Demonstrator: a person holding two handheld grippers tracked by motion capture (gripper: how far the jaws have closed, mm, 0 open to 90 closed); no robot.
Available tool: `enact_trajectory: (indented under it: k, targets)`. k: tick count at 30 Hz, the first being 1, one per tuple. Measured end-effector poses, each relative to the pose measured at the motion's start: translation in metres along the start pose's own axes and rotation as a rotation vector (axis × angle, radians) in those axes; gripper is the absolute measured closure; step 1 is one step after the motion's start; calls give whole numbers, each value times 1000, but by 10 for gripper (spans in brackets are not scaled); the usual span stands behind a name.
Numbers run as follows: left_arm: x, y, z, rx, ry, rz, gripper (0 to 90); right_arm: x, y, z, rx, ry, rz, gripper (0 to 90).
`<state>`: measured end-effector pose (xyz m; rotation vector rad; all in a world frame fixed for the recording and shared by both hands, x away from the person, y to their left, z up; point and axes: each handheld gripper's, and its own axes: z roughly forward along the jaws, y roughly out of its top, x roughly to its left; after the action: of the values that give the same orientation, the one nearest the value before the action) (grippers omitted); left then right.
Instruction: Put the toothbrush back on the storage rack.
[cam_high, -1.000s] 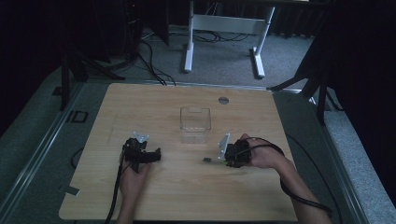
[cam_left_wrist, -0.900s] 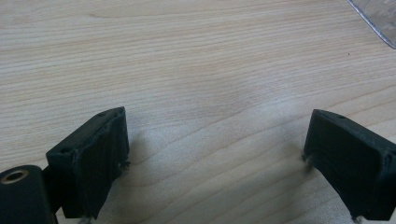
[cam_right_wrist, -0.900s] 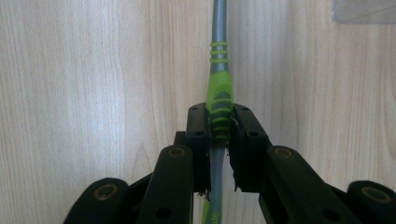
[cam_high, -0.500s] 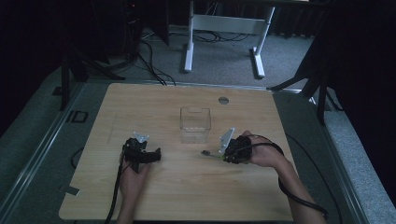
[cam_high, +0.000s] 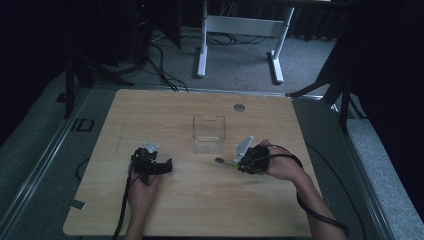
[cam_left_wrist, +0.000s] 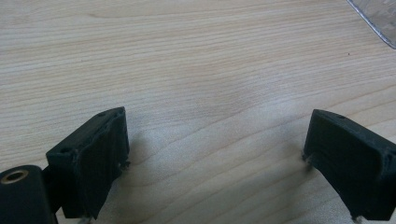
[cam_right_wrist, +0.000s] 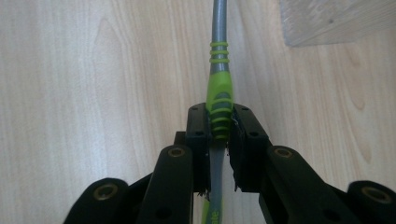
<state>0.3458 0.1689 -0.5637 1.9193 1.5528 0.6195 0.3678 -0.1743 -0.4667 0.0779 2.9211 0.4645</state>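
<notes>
From above, your right gripper (cam_high: 239, 162) rests on the wooden table (cam_high: 200, 210), just right of the clear box (cam_high: 209, 133), clenched on a grey-and-green pen (cam_high: 223, 161). Your left gripper (cam_left_wrist: 215, 154) hovers with jaws spread wide over bare wood. Your right gripper's view shows the pen's green ribbed grip pinched between the jaws.

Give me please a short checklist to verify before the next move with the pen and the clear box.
1. Right gripper shut on the green and grey pen: ok.
2. Pen gripped at its ribbed green part: ok.
3. Clear box upright, open top: ok.
4. Box contents: cannot tell.
5. Left gripper open, nothing between its jaws: ok.
6. Table between pen and box free: ok.
</notes>
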Motion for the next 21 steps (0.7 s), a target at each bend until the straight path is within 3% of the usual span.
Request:
enact_trajectory:
  k: [11, 21]
  targets:
    - [0, 0, 0, 0, 0, -1, 71, 0, 0, -2, -59, -26, 40, 790]
    - [0, 0, 0, 0, 0, 0, 71, 4, 2, -8, -113, -44, 48, 790]
